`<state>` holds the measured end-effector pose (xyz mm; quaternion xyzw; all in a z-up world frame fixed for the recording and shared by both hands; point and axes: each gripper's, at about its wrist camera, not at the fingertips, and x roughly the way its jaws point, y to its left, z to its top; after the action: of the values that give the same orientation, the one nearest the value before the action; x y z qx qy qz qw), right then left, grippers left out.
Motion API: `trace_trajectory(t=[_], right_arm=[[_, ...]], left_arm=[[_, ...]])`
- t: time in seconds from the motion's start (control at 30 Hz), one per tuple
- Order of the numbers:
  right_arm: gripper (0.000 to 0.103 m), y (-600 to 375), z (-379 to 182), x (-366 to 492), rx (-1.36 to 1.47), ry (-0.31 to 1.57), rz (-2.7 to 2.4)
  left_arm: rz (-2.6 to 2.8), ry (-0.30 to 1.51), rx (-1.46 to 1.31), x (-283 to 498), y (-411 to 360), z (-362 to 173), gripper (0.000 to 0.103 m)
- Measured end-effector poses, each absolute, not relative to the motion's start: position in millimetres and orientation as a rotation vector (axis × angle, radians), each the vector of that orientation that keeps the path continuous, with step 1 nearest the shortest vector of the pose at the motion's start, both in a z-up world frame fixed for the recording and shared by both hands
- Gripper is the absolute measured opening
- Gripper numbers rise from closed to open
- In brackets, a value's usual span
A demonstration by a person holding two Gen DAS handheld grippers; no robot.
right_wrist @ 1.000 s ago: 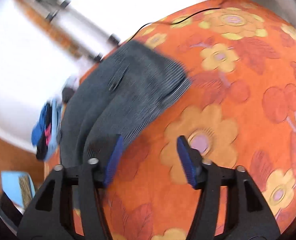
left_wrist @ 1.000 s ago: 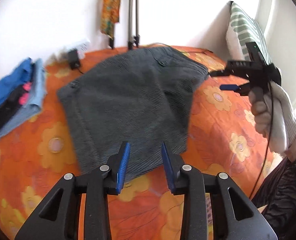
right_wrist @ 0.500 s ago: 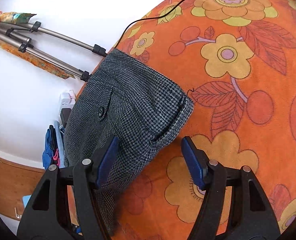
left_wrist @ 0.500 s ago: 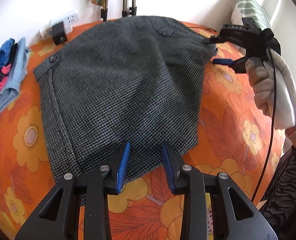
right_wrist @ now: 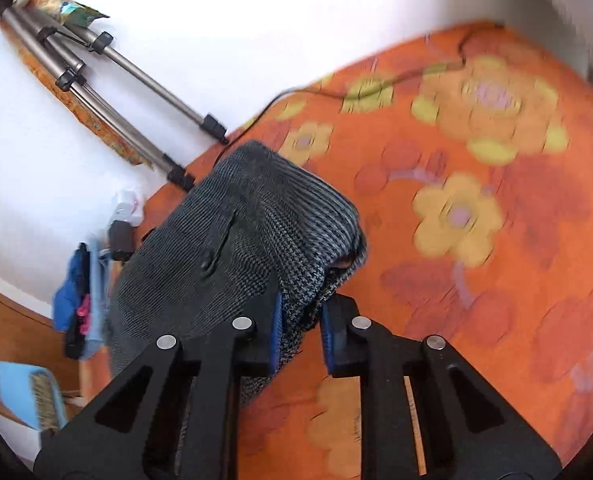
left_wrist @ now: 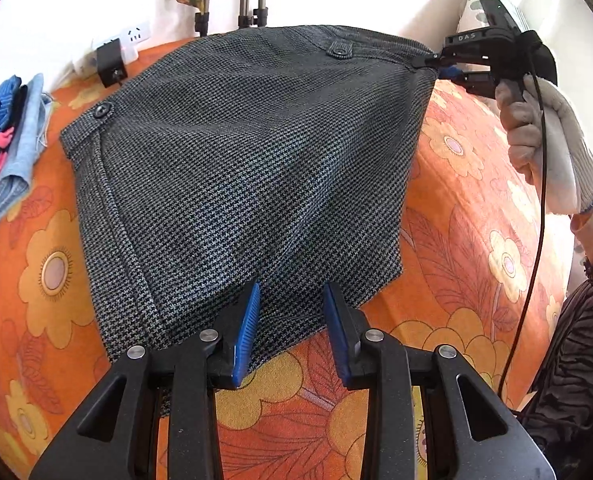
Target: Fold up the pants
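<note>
My right gripper [right_wrist: 301, 328] has just clamped onto the pants' [left_wrist: 248, 168] far waistband corner; half a second back its jaws stood wide. Pants lie flat on the orange floral bed [left_wrist: 468, 216]. Left gripper [left_wrist: 290, 328] hovers unclenched over the near hem. Fold can begin.

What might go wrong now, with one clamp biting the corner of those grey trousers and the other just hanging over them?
The right gripper, whose jaws have just been closing, pinches only the corner of the grey pants; the cloth there looks bunched, so it may slip out or drag just one layer.

The left gripper is open above the near hem, gripping nothing. If only the corner gets pulled, the fold could come out crooked.

A black cable hangs from that hand and might snag.
</note>
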<state>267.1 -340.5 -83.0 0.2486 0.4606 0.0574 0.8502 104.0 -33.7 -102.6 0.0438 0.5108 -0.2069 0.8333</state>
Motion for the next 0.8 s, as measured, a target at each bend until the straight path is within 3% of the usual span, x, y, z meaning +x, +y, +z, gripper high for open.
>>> trace_trajectory(t=[0.23, 0.57, 0.8], right_arm=[[0.017, -335, -99, 274, 0.442, 1.015, 0.068], [0.047, -350, -86, 256, 0.502, 0.994, 0.074], [0.047, -351, -83, 240, 0.561, 1.008, 0.116]], left_arm=[[-0.444, 1.085, 0.097, 102, -34, -101, 0.031], [-0.430, 1.029, 0.081, 95, -29, -75, 0.031], [-0.426, 0.934, 0.114, 95, -40, -51, 0.031]])
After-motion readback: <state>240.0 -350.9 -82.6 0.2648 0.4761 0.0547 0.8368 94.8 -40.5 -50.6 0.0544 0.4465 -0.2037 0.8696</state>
